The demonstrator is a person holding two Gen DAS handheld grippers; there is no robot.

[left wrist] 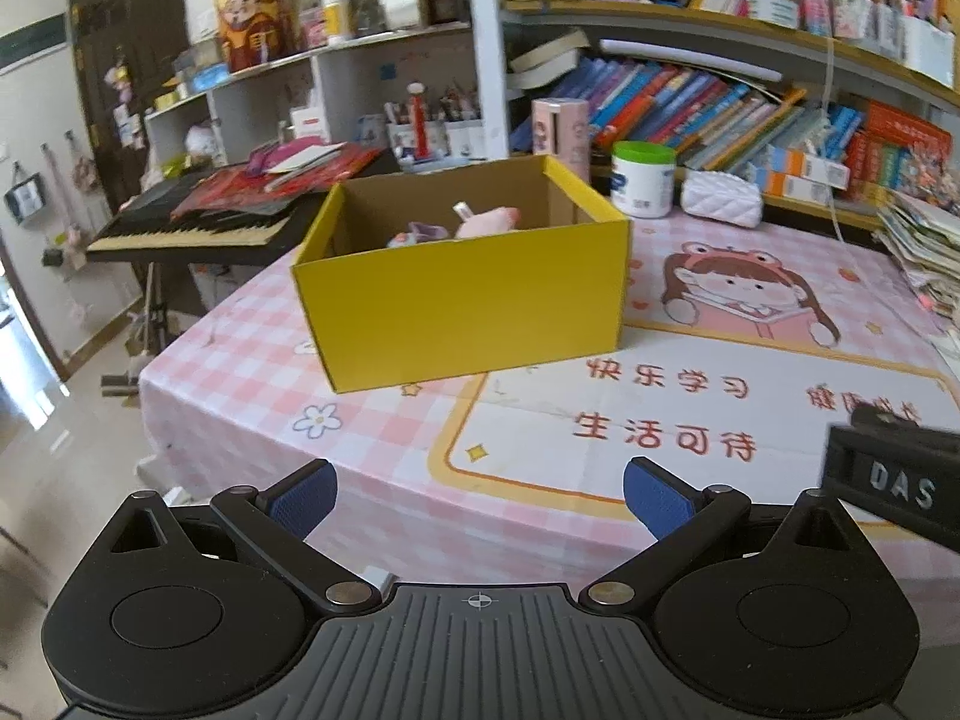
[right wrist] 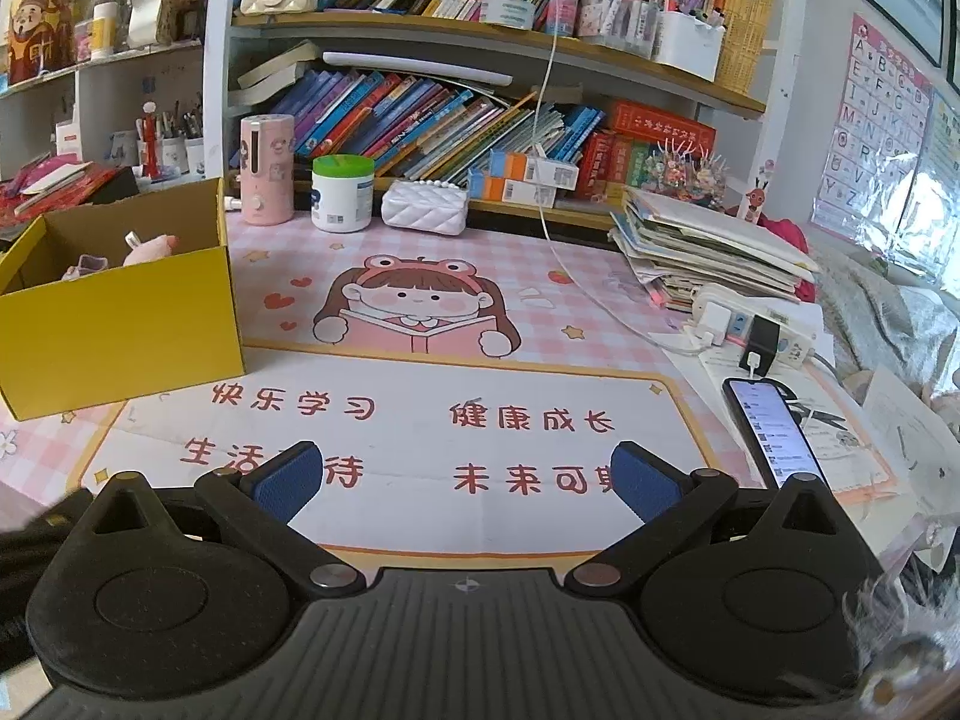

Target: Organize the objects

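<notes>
A yellow cardboard box [left wrist: 462, 300] stands open on the pink checked desk mat [left wrist: 660, 396]; it also shows at the left of the right wrist view as the box [right wrist: 120, 324]. Inside lie a pink plush toy [left wrist: 489, 219] and a small purple-white item [left wrist: 420, 235], seen again as the plush [right wrist: 150, 249]. My left gripper [left wrist: 480, 495] hangs open over the desk's near edge, short of the box, with nothing between its blue pads [left wrist: 303, 501]. My right gripper [right wrist: 468, 477] is open too, over the mat's printed text, holding nothing.
A white jar with green lid [right wrist: 342, 192], a pink dispenser [right wrist: 267, 168] and a white quilted pouch [right wrist: 425, 205] line the back under bookshelves. Stacked papers [right wrist: 708, 252], a power strip [right wrist: 756, 324] and a lit phone [right wrist: 771, 426] sit right. A keyboard [left wrist: 198, 228] stands left.
</notes>
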